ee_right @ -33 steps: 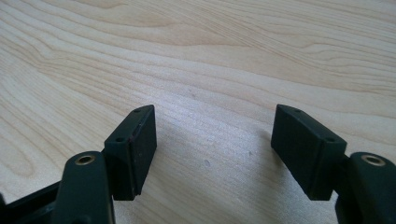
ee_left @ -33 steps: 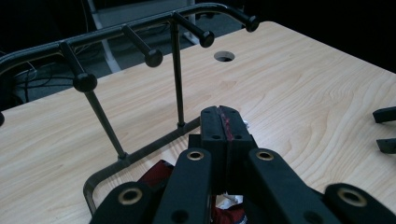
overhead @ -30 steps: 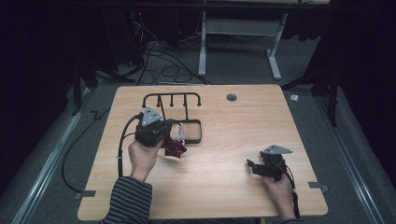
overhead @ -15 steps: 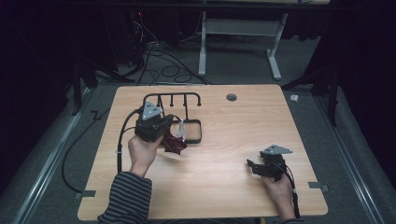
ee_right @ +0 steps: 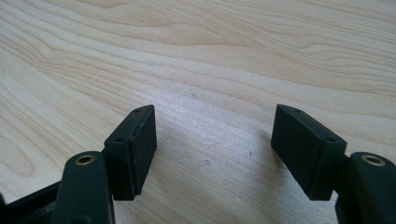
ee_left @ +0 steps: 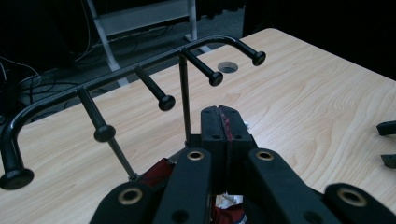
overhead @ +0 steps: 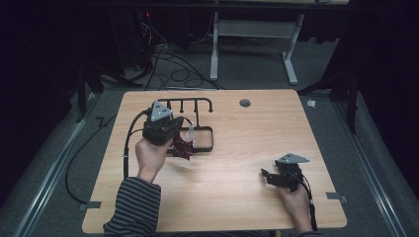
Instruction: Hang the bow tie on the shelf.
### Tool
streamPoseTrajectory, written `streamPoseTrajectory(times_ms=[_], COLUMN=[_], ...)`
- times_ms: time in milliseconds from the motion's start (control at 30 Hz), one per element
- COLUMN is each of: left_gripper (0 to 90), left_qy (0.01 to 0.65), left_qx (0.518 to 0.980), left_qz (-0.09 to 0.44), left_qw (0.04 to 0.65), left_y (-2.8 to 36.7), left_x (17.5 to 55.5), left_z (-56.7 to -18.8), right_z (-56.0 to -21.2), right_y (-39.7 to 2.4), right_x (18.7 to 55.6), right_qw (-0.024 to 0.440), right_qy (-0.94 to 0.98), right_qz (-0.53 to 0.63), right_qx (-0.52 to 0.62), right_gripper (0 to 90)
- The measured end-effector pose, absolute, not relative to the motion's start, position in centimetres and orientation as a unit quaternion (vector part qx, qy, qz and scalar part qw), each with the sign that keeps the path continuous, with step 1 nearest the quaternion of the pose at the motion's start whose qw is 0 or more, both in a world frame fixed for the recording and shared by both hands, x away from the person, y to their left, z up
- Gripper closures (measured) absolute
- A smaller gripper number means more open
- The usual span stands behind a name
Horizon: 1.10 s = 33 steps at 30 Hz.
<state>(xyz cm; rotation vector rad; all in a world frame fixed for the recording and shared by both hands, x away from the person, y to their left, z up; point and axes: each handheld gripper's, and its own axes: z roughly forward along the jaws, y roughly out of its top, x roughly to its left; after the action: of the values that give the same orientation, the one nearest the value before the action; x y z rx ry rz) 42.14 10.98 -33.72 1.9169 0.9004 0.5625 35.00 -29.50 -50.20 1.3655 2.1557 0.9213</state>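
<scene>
Two grippers are at work, and the left gripper point(overhead: 174, 132) matters most: its jaws are pressed together on a thin edge of dark red cloth point(overhead: 182, 147), a red sliver showing in the seam between the pads in the left gripper view. The rest of the cloth hangs beneath and just in front of that gripper, lifted off the table point(overhead: 237, 197). Over the last second this hand has carried the cloth a little farther from the person, so the black peg rack point(ee_left: 140, 77) now stands just ahead of the jaws. Hanging the cloth on a peg looks like the next step. Far to the right, the right gripper point(ee_right: 212, 154) rests low over bare wood, jaws wide apart with nothing between them.
</scene>
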Motion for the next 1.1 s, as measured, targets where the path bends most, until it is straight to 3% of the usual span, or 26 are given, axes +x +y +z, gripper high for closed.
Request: streamPoseTrajectory(times_ms=[1100], left_gripper=[89.9], left_qy=[0.392], left_qx=[0.769], left_qz=[0.273], left_qw=[0.425], left_y=[10.2], left_x=[45.3], left_z=[-33.2], right_z=[-50.2], right_y=[-29.5], right_x=[35.0], right_qw=[0.213], right_qy=[0.776], right_qz=[0.332], right_qx=[0.492], right_gripper=[32.6])
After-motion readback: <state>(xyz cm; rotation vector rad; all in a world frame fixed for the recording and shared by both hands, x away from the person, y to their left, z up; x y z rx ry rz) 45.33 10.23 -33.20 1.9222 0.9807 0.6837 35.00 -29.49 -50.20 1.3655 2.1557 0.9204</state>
